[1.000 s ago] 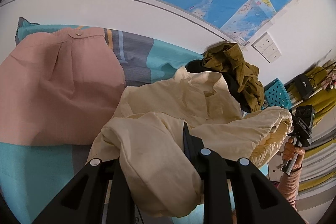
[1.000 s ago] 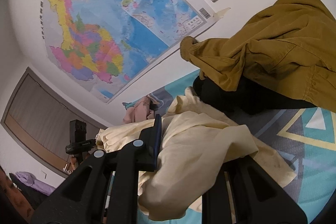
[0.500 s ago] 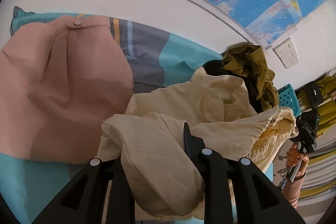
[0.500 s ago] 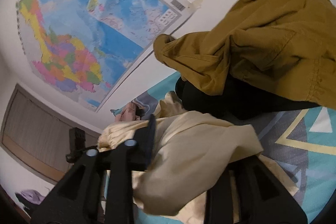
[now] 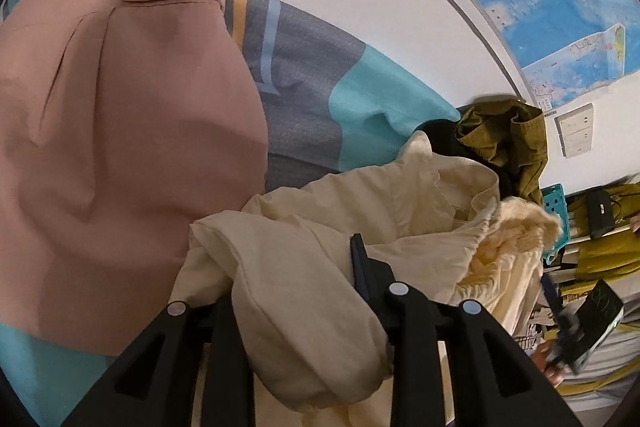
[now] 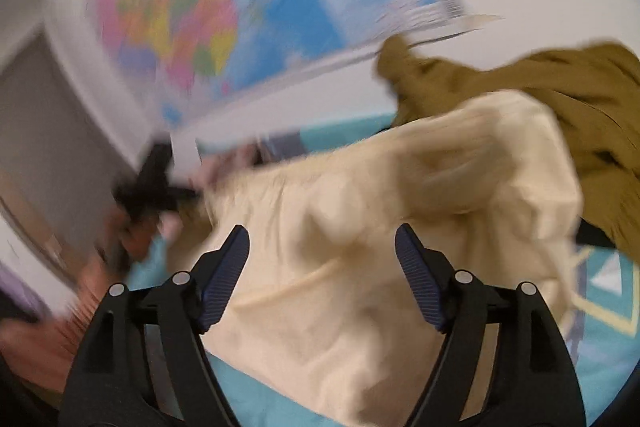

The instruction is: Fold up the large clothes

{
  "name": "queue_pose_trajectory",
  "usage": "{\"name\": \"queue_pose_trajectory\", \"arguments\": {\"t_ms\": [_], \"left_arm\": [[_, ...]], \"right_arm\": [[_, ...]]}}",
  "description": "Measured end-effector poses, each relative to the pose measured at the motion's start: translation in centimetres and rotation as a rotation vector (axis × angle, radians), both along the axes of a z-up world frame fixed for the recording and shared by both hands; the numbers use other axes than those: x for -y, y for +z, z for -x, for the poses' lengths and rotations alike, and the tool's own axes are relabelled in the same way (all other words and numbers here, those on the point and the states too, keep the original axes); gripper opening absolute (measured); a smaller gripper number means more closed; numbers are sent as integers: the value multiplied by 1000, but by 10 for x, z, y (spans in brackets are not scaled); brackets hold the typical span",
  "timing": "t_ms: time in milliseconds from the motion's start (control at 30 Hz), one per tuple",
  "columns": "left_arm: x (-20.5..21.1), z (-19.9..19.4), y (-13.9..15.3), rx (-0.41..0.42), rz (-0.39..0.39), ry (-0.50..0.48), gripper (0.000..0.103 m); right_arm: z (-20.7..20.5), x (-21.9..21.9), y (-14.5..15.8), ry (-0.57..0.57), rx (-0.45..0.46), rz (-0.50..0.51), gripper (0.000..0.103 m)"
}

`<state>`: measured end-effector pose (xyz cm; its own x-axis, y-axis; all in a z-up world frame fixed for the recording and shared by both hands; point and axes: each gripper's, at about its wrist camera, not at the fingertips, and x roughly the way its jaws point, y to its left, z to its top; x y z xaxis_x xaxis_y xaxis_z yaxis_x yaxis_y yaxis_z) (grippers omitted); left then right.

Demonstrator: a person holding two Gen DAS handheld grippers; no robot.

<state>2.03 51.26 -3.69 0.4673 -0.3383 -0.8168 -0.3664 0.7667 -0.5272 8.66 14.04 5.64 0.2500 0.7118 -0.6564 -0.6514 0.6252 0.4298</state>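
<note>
Bed with teal patterned sheet (image 5: 372, 95), wall map behind. We hold the cream garment (image 5: 320, 291) bunched in the left gripper (image 5: 296, 307), fingers easing apart but cloth still pinched. Right gripper (image 6: 322, 279) fingers opening wide, garment loose between them. Pink garment (image 5: 120, 147) lies flat; olive garment (image 6: 560, 99) heaped. Folding barely started.

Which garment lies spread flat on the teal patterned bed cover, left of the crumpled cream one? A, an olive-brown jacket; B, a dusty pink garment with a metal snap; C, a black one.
B: the dusty pink garment lies spread on the bed cover, left of the cream garment.
</note>
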Motion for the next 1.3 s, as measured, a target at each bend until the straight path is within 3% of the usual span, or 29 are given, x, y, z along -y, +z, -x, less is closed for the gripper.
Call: {"name": "queue_pose_trajectory", "arguments": {"t_ms": [100, 167, 233, 333, 400, 500, 600, 667, 733, 833, 933, 1000, 1133, 1200, 1267, 1300], "left_arm": [[5, 2, 6, 18, 0, -3, 33], [6, 8, 12, 43, 8, 4, 38], [7, 17, 21, 86, 18, 4, 53], [10, 39, 47, 203, -29, 10, 75], [14, 56, 67, 304, -69, -8, 83], [24, 67, 71, 345, -136, -41, 84], [34, 73, 54, 281, -253, -55, 84], [32, 87, 46, 282, -306, -50, 83], [24, 106, 45, 313, -342, -20, 83], [9, 140, 44, 350, -387, 38, 93], [4, 161, 28, 353, -387, 18, 95], [15, 159, 16, 329, -402, -6, 96], [33, 154, -8, 318, -376, -97, 96], [47, 147, -17, 310, -420, -124, 96], [53, 140, -22, 309, -431, -125, 95], [53, 138, -23, 300, -407, -112, 81]], "right_arm": [[3, -41, -25, 43, 82, 186, 72], [-7, -59, -44, 53, 69, 238, 53], [-19, -64, -54, 20, 50, 263, 26], [-34, -65, -53, -5, 49, 241, 11], [-42, -66, -48, -36, 58, 225, 5], [-49, -82, -53, -34, 100, 287, 5], [-58, -85, -68, -31, 49, 308, 5], [-56, -68, -55, -35, 29, 234, 18], [-45, -46, -34, -37, 68, 151, 52], [-13, 11, 2, -72, 165, 59, 72], [8, 70, 3, -148, 160, 55, 86], [17, 101, -15, -182, 104, 67, 87], [27, 122, -58, -194, 16, 121, 89], [25, 125, -71, -192, -3, 68, 89], [19, 124, -77, -166, -34, 3, 68], [15, 121, -79, -153, -54, -15, 44]]}}
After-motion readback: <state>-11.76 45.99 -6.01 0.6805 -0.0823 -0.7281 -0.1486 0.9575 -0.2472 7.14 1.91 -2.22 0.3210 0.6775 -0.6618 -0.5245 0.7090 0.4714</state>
